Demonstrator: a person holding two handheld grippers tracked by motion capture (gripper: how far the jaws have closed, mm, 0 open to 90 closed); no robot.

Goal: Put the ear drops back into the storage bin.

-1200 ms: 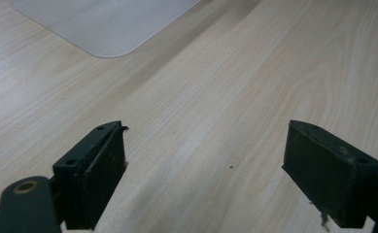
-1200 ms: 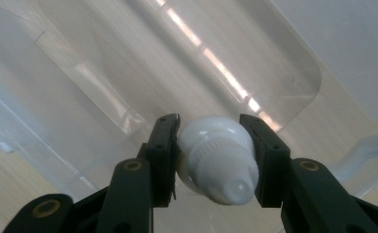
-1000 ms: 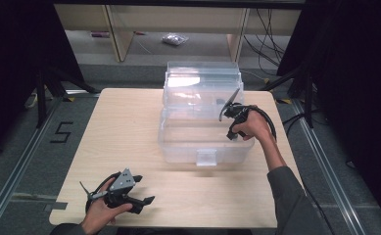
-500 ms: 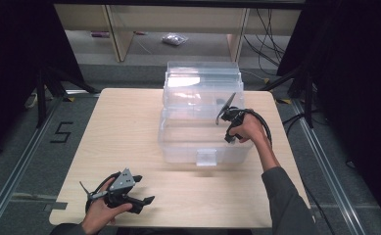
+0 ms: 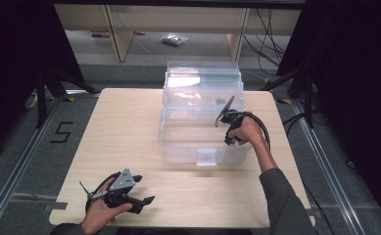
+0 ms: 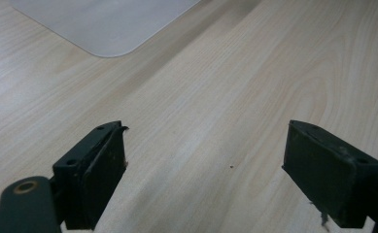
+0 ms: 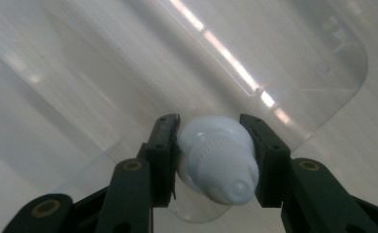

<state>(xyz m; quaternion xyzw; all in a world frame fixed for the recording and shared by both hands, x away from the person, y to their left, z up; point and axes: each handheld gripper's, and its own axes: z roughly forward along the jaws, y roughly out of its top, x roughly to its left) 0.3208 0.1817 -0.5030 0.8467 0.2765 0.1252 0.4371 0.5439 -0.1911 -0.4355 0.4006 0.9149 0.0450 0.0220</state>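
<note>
1. My right gripper (image 5: pixel 221 119) sits center-right of the high view, over the clear plastic bin (image 5: pixel 202 147), which stands mid-table toward the far edge.
2. Right gripper view, bottom center: jaws pinching a small white bottle (image 7: pixel 218 162), one pad on each side of its body. The ribbed cap w/ rounded tip points toward the camera.
3. Why sideways on the body? My guess: the flat pads bite best across the round middle, so it shouldn't slip or twist.
4. Behind the bottle in that view: the bin's see-through wall or floor w/ a bright light streak running upper center to right. So the bottle's inside or just above the bin; can't tell if it touches the bottom.
5. Step in hand, as I judge it: lowering the bottle into the bin for a drop-off. Next needs a gentle spread of the pads once it rests.
6. My left gripper (image 5: pixel 129 196) is at lower left of the high view, low over the wooden table (image 5: pixel 124 127), well apart from the bin.
7. Left gripper view: jaws spread wide, nothing between them, bare wood grain below. A pale flat sheet corner (image 6: pixel 109 24) shows upper left.
8. Left looks parked there to keep out of the way, ready if the bin needs steadying.
9. Risk: letting go too high, and the bottle could roll along the bin floor.
</note>
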